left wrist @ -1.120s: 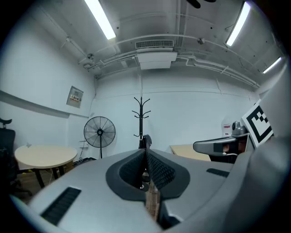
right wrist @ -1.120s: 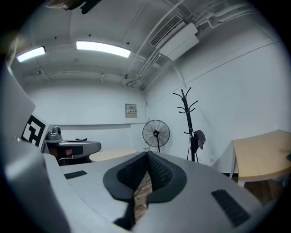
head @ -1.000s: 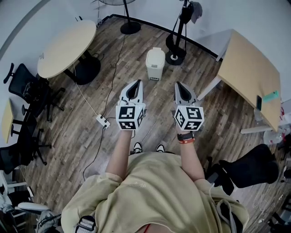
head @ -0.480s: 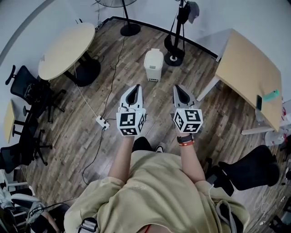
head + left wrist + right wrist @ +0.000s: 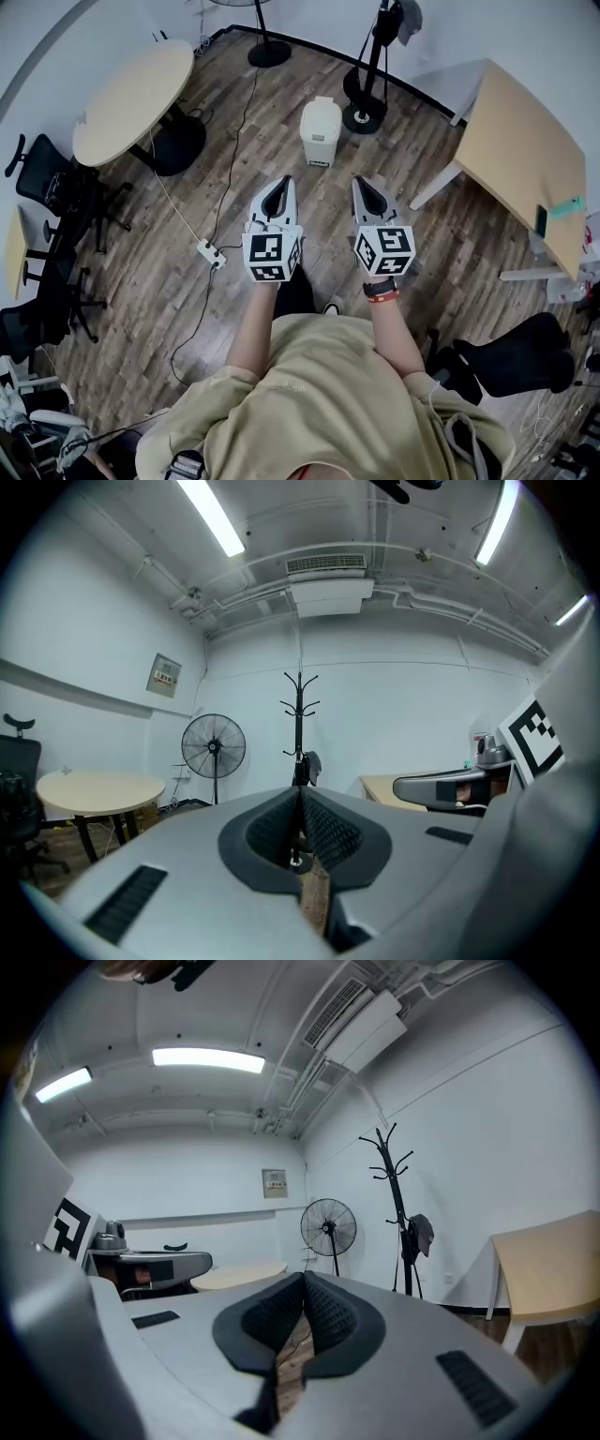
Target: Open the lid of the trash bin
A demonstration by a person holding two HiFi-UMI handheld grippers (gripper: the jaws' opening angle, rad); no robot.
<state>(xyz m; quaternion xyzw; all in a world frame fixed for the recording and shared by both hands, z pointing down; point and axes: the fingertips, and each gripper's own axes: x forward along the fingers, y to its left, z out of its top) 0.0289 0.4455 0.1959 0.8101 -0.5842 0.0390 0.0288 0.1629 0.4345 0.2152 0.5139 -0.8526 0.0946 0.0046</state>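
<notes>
While the white trash bin [image 5: 321, 131] stands lid down on the floor [image 5: 187, 281] well ahead, midway between their lines, the left gripper [image 5: 280, 180] and right gripper [image 5: 363, 184] point at it, jaws pressed together on nothing, neither plainly nearer.

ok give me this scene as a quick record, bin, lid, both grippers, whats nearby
trash bin: white, standing on the wood floor
lid: closed
left gripper: shut, empty, short of the bin
right gripper: shut, empty, short of the bin
nearby: coat stand beside the bin, round table to the left, power strip on the floor
</notes>
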